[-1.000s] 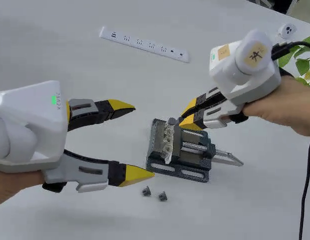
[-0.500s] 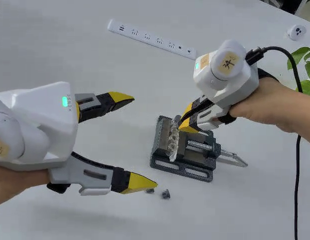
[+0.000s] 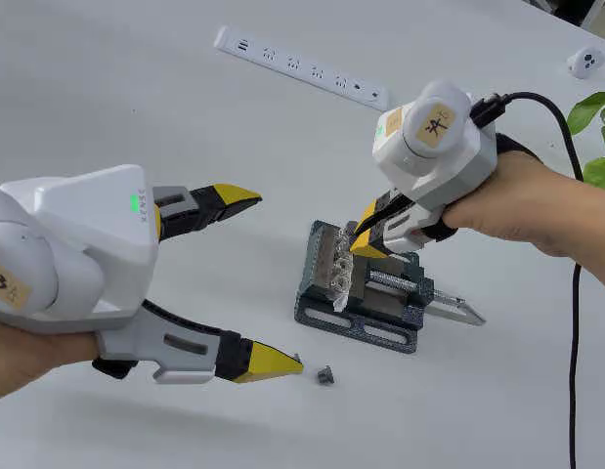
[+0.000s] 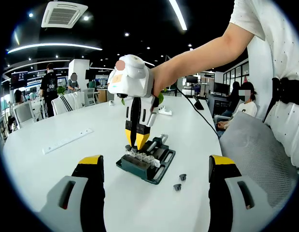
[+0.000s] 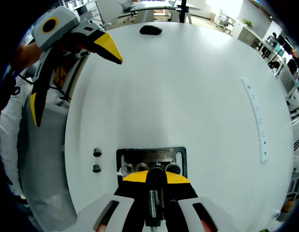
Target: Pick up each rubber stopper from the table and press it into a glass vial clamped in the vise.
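a: white, yellow-tipped right gripper [image 3: 359, 237]?
b: over the small dark metal vise [image 3: 359, 315]. jaws pinched nearly closed on a dark grey rubber stopper [image 5: 156, 175], just above the row of clear glass vials [image 3: 333, 264] clamped in it. touching a vial or not: cannot tell.
a: left gripper [image 3: 280, 283]?
b: jaws spread wide, holding nothing, above the white worktop [image 3: 136, 117] beside the vise.
a: others?
b: two loose dark stoppers [image 4: 182, 177] lie close together on the worktop, near the vise.
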Available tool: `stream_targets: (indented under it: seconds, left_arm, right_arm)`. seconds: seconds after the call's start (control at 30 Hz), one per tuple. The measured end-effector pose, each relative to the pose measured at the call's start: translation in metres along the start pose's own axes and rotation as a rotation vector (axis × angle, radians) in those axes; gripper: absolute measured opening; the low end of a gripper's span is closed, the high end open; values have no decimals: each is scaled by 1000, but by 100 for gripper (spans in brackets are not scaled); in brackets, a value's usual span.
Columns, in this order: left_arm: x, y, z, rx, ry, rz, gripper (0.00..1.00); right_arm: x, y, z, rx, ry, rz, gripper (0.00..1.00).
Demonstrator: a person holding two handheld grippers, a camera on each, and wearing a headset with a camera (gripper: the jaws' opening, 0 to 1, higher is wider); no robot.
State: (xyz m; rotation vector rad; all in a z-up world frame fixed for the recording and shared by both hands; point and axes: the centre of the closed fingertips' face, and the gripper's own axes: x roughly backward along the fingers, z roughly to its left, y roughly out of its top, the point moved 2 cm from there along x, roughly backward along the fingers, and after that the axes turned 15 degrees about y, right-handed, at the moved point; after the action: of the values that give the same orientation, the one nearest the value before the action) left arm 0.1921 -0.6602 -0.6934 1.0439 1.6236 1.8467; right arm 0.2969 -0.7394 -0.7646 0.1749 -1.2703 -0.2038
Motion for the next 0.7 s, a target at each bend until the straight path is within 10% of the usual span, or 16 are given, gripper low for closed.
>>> stream_targets:
  seconds: [0.7]
  left_arm:
    - [1, -2, 1, 12, 2, -9, 89]
  right_arm:
    - [-3, 2, -2, -2, 4, 49, 5]
